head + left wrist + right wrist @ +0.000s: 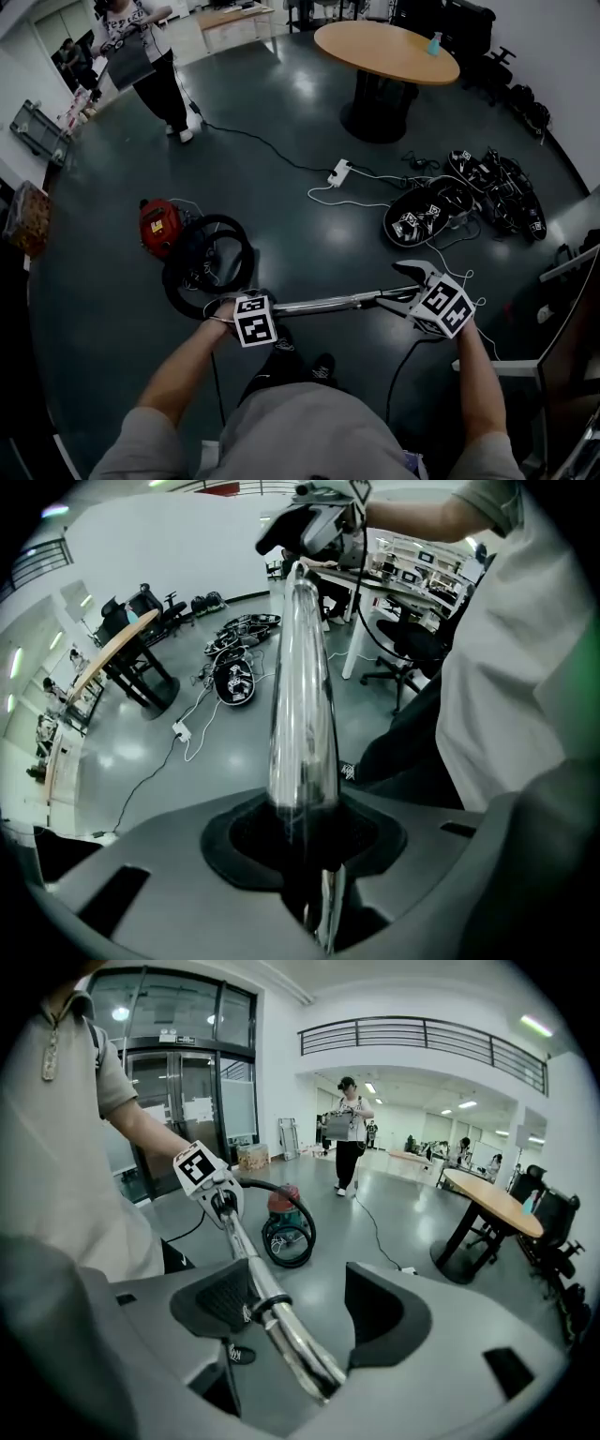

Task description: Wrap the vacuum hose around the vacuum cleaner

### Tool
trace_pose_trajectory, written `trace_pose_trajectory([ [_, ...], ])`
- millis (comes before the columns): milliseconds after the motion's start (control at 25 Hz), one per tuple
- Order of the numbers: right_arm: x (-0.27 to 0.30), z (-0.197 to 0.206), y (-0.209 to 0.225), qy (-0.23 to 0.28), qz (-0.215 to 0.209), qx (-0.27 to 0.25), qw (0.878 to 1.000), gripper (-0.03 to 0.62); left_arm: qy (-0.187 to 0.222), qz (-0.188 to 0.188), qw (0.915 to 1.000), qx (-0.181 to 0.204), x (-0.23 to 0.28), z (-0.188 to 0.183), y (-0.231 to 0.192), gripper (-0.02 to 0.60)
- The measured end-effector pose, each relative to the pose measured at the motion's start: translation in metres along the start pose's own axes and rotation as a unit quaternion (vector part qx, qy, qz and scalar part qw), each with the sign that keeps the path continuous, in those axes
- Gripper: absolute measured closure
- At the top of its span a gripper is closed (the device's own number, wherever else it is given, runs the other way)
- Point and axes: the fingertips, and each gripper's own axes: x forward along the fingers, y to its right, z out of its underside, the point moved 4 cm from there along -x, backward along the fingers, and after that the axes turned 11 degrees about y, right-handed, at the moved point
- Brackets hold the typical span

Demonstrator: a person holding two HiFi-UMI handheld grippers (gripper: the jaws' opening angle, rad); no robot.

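Now, wand (328, 303): stiff, slick metal; your left gripper (300, 841) fingers clench it.
Right gripper (300, 1307) fingers: spread, wand between.
Hose (313, 1234): floppy, springy.

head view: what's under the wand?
Under the wand: grey floor, the person's shoe and a black cable. The left gripper and right gripper cover what lies under its ends.

Shiny chrome metal wand (328, 303), glossy smooth grey floor (281, 187), wooden tabletop (384, 52).

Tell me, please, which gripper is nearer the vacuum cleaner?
The left gripper, on the metal tube beside the hose; the right gripper is at the tube's far end.
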Motion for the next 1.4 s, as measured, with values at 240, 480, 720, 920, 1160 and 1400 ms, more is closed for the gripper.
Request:
trace_pose_trajectory([
  [240,0.051,-0.018,-0.027,-0.025,-0.042,-0.008,0.999,0.269,0.014,-0.022,0.9989,-0.039,0.003,0.023,-0.031,0.446],
  [480,0.120,-0.045,-0.034,-0.045,-0.064,-0.037,0.996,0.269,0.022,-0.038,0.9963,-0.074,-0.004,0.056,-0.066,0.446],
  [720,0.177,-0.091,-0.025,-0.055,-0.074,-0.072,0.993,0.269,0.059,-0.054,0.9888,-0.127,-0.018,0.086,-0.091,0.446],
  [920,0.213,-0.118,-0.012,-0.074,-0.086,-0.102,0.988,0.269,0.077,-0.077,0.9802,-0.165,-0.024,0.105,-0.114,0.446],
  [1160,0.246,-0.136,0.009,-0.077,-0.109,-0.147,0.980,0.269,0.078,-0.088,0.9707,-0.209,-0.013,0.118,-0.134,0.446],
  [1400,0.279,-0.147,0.037,-0.077,-0.179,-0.189,0.963,0.269,0.069,-0.105,0.9574,-0.260,0.005,0.117,-0.166,0.446],
])
